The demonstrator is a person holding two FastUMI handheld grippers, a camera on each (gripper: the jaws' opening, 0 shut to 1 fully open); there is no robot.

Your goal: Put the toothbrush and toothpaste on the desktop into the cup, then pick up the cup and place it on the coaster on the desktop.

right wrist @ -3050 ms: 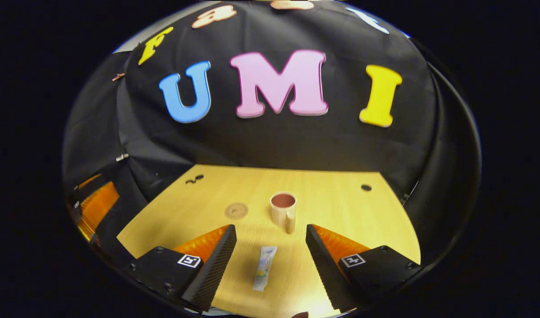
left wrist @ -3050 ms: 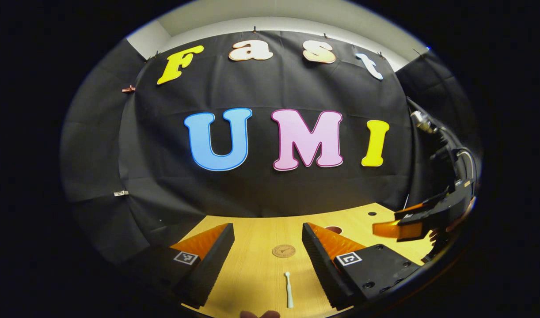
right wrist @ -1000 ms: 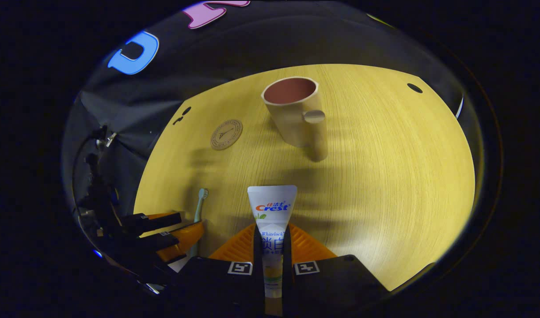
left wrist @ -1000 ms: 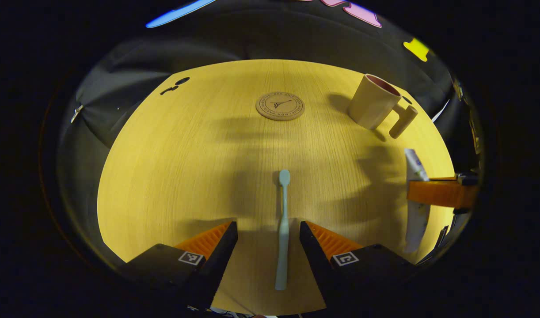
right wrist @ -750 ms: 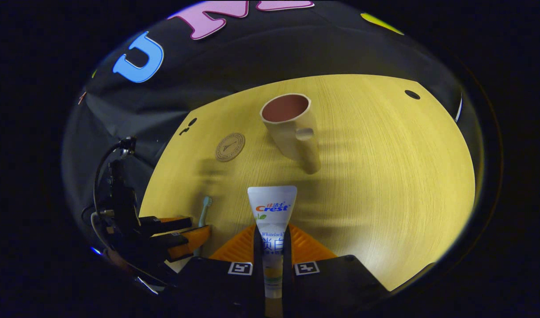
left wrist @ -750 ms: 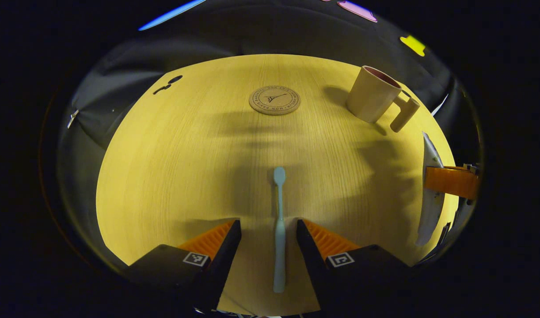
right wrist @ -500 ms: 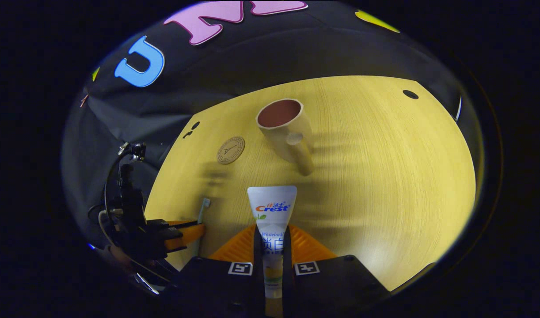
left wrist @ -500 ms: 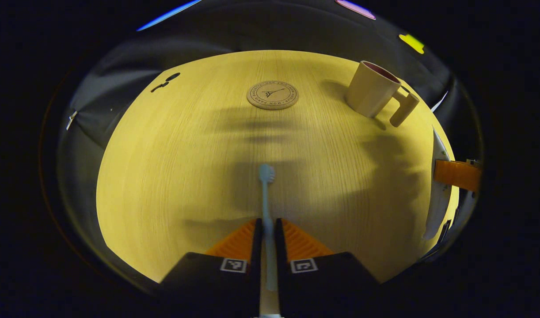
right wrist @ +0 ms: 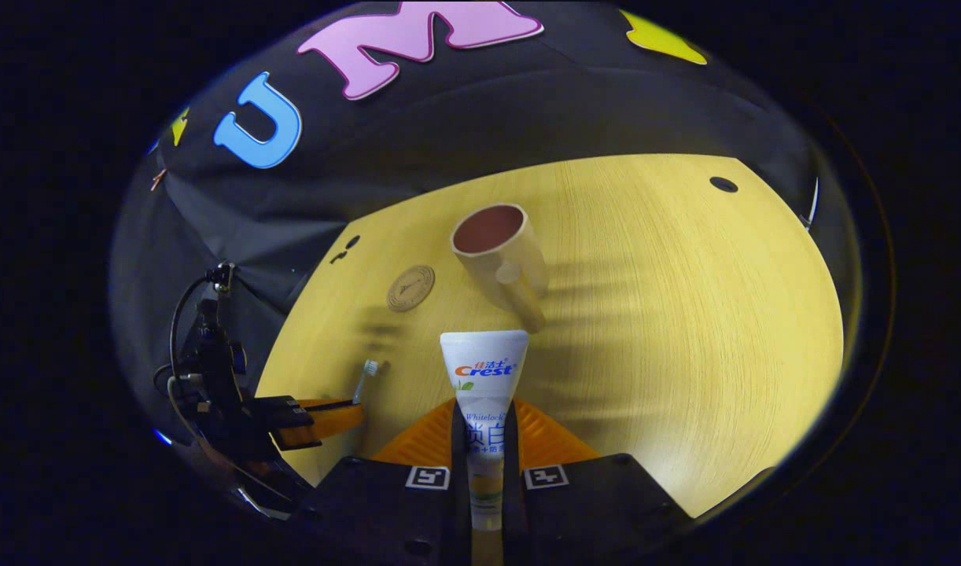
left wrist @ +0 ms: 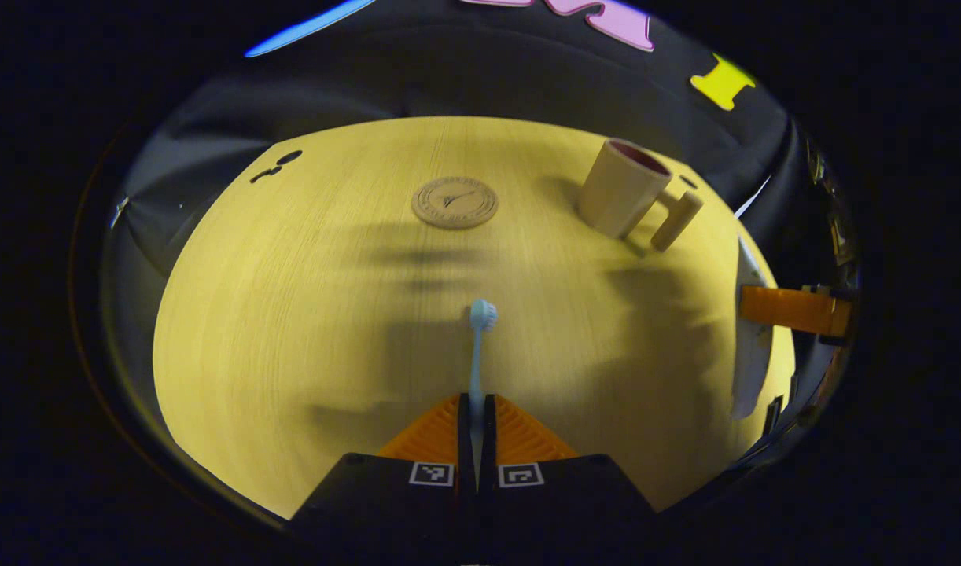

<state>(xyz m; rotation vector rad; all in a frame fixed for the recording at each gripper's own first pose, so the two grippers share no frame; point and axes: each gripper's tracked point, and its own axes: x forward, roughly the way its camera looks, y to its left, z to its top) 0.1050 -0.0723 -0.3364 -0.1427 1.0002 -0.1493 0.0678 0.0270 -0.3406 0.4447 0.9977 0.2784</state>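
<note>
My left gripper (left wrist: 476, 409) is shut on the handle of a pale blue toothbrush (left wrist: 478, 338), whose head points forward above the wooden desktop (left wrist: 307, 299). My right gripper (right wrist: 484, 417) is shut on a white toothpaste tube (right wrist: 484, 377) that sticks up between its fingers. The beige cup (right wrist: 496, 251) with a dark red inside stands upright ahead of the right gripper, handle toward me; the cup (left wrist: 626, 189) is at the far right in the left gripper view. A round cork coaster (left wrist: 454, 203) lies left of the cup; the coaster (right wrist: 410, 288) is bare.
In the right gripper view the left gripper (right wrist: 323, 413) with the toothbrush is at the lower left, cables behind it. In the left gripper view the right gripper (left wrist: 787, 308) with the tube is at the right edge. Small dark holes (right wrist: 723, 185) mark the desktop's far corners.
The left gripper closed on the toothbrush and lifted it off the desktop. The right gripper, holding the toothpaste throughout, rose and tilted slightly, so the cup looks farther away.
</note>
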